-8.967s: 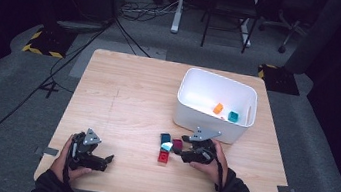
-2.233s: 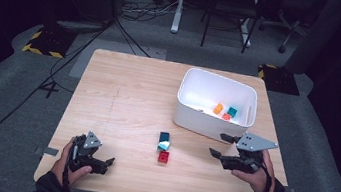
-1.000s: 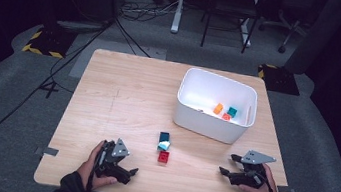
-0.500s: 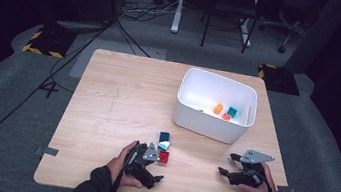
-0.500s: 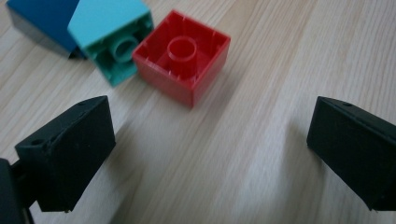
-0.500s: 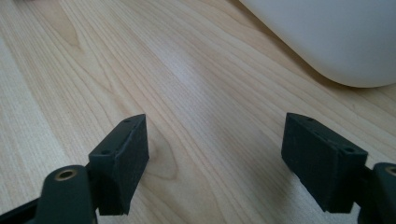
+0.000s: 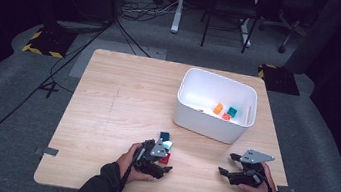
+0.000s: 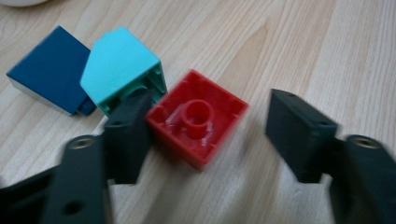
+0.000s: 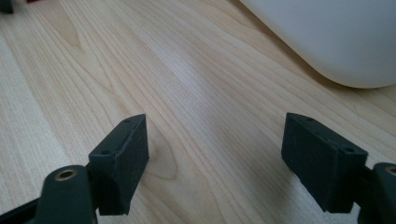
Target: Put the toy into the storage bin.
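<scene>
Glossy plastic red brick (image 8: 196, 116) (wood table (image 7: 123, 94)).

One camera hangs high on the person's side and looks forward and down over the whole worktop (image 7: 122, 99). The left gripper's camera sits low and very close, looking along its jaws at the red brick (image 8: 196, 116), which the high view also catches (image 7: 165, 159). The right gripper's camera skims the wood just as near, facing the white tub (image 9: 336, 37), seen from above too (image 7: 207, 124).
</scene>
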Demonstrator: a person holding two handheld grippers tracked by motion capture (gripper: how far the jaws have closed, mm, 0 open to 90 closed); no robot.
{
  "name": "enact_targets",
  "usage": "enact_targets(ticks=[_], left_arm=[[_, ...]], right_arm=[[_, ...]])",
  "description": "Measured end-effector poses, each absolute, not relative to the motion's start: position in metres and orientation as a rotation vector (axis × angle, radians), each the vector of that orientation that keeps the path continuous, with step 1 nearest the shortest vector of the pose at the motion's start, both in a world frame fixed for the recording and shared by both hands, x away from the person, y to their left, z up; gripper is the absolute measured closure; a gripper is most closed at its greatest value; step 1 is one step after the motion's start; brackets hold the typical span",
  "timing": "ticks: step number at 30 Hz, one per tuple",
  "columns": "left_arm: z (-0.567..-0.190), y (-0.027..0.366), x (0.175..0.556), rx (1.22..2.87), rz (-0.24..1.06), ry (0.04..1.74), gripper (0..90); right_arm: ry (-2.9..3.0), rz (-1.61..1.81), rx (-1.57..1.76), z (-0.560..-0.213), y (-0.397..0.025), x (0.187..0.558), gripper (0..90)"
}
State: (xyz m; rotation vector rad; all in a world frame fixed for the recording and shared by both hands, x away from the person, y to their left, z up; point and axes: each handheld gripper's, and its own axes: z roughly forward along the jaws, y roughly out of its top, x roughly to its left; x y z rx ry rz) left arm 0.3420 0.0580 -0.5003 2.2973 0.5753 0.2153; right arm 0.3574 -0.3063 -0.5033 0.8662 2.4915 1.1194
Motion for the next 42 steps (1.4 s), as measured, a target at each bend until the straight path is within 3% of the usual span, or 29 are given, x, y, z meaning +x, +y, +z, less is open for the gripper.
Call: enact_targets(ticks=[2, 16, 26, 42], left_arm=[[-0.501, 0.057, 0.342, 2.290, 0.213, 0.570, 46.8], [-0.499, 0.064, 0.340, 2.302, 0.222, 0.591, 47.4], [-0.492, 0.097, 0.343, 2.240, 0.218, 0.682, 47.5], [-0.466, 0.137, 0.370, 2.079, 0.388, 0.829, 47.5]], right_arm=[[2.492, 1.120, 0.867, -0.503, -0.306, 0.357, 23.4], [2.493, 1.120, 0.863, -0.503, -0.307, 0.358, 23.3], [2.491, 1.125, 0.877, -0.503, -0.306, 0.357, 23.3], [2.496, 1.121, 0.860, -0.503, -0.307, 0.358, 23.3]])
